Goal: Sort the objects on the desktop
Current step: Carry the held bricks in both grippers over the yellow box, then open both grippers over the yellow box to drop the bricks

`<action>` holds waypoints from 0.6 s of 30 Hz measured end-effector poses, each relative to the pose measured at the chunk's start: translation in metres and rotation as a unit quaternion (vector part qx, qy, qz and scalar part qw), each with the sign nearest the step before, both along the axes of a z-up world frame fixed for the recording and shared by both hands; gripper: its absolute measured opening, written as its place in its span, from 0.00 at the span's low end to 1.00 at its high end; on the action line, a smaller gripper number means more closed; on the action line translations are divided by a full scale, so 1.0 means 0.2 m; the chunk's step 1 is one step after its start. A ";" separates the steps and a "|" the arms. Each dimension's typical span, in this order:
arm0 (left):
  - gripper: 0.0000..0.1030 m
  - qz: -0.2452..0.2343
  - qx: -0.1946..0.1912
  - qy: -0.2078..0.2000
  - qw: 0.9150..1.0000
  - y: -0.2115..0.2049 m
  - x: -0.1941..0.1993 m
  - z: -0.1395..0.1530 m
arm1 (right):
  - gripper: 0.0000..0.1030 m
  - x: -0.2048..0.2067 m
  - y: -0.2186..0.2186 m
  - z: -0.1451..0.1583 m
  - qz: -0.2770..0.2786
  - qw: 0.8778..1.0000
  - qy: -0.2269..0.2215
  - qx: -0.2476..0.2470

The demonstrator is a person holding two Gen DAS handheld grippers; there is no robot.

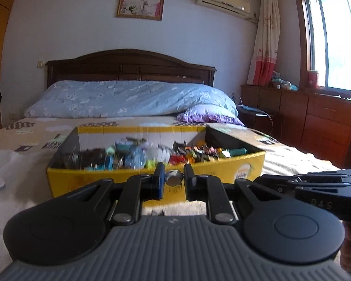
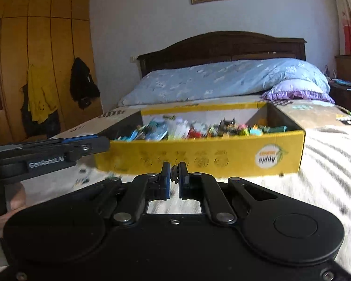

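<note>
Left gripper (image 1: 173, 179) pinches a small silvery trinket (image 1: 173, 178); right gripper (image 2: 174, 175) nips a small dark piece (image 2: 174, 174), both before the yellow box (image 2: 199, 159) on the bed (image 2: 327, 164). Both look light, stiff, likely slippery: hold mid-body.

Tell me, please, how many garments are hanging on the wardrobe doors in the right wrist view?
2: a yellow jacket on the left and a black garment to its right. Others may be hidden beyond the frame.
</note>
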State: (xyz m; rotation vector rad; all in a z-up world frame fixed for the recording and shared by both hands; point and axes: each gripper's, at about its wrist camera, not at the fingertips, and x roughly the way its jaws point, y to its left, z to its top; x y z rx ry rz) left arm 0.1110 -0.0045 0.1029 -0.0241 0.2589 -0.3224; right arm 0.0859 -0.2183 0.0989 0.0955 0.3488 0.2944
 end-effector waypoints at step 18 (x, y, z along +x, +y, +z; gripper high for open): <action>0.19 0.068 0.001 0.004 0.998 -0.21 0.66 -0.10 | 0.07 0.69 -0.12 -0.03 -0.060 0.998 -0.014 0.025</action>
